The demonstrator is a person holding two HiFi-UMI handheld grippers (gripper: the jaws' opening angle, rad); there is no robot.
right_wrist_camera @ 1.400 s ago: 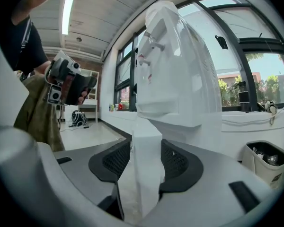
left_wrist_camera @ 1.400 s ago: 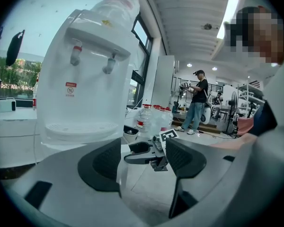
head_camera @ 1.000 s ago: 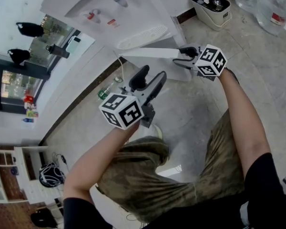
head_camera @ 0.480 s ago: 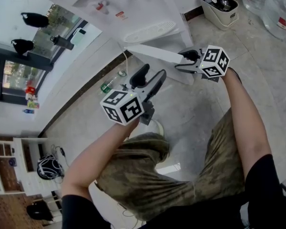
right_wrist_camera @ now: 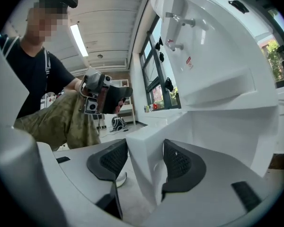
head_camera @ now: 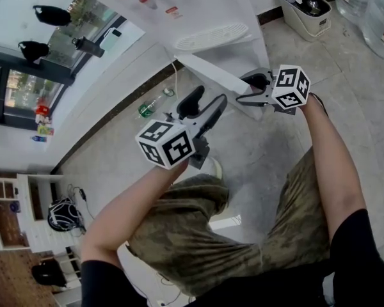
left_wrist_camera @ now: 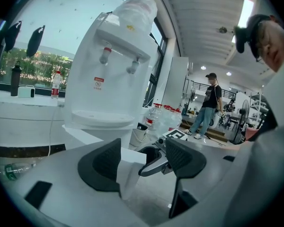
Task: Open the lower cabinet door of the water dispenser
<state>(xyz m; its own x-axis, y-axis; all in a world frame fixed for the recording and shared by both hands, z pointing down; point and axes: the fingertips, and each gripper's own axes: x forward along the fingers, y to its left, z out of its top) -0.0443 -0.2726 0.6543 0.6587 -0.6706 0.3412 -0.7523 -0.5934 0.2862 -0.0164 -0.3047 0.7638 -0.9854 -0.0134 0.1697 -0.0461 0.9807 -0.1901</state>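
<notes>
Since a second ago the lower cabinet door (head_camera: pixel 221 75) has swung further out from the water dispenser (head_camera: pixel 205 18). The right tool (head_camera: pixel 248 89), whose jaws have just been opening, has the door's free edge sitting loosely between its pads. The door stands upright at the foot of the dispenser, low over the floor (head_camera: pixel 269 146), its top edge running from the cabinet's corner out toward the right tool and its free edge aimed at the person, while the left tool (head_camera: pixel 207 101) hangs near it, jaws well apart with nothing in them.
</notes>
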